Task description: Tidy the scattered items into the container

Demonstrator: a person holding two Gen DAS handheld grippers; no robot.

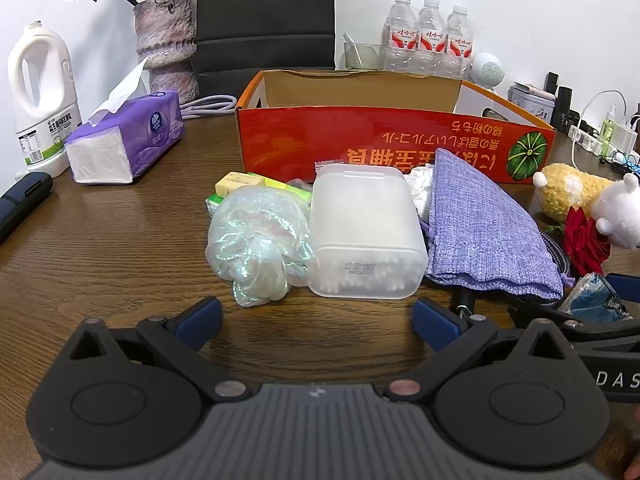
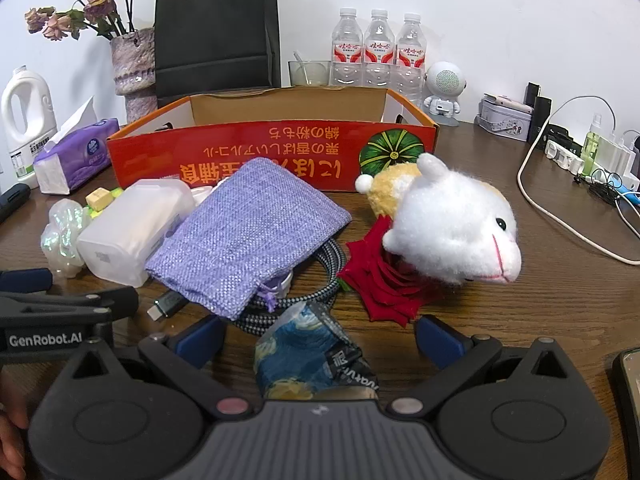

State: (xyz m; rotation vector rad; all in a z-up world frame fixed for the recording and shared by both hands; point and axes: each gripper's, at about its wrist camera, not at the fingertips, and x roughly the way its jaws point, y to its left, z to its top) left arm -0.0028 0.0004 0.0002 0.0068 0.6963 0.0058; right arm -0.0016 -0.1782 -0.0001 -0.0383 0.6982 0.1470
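An open red cardboard box (image 1: 360, 140) (image 2: 248, 148) stands at the back of the wooden table. In front of it lie a frosted plastic case (image 1: 364, 232) (image 2: 132, 228), an iridescent ribbon bundle (image 1: 256, 236) (image 2: 64, 236), a purple cloth pouch (image 1: 484, 224) (image 2: 248, 232), a braided cable (image 2: 288, 300), a red fabric rose (image 2: 384, 280) and a white-and-tan plush toy (image 2: 452, 220). My left gripper (image 1: 316, 322) is open, just short of the case and ribbon. My right gripper (image 2: 320, 336) is open, with a blue patterned packet (image 2: 308, 352) lying between its fingers, untouched.
A purple tissue pack (image 1: 132, 140), a white jug (image 1: 40, 96) and a vase of dried flowers (image 1: 166, 40) stand at the left. Water bottles (image 2: 378, 48), a black paper bag (image 2: 216, 28), a small robot figure (image 2: 442, 88), a tin and chargers with cables (image 2: 560, 208) line the back and right.
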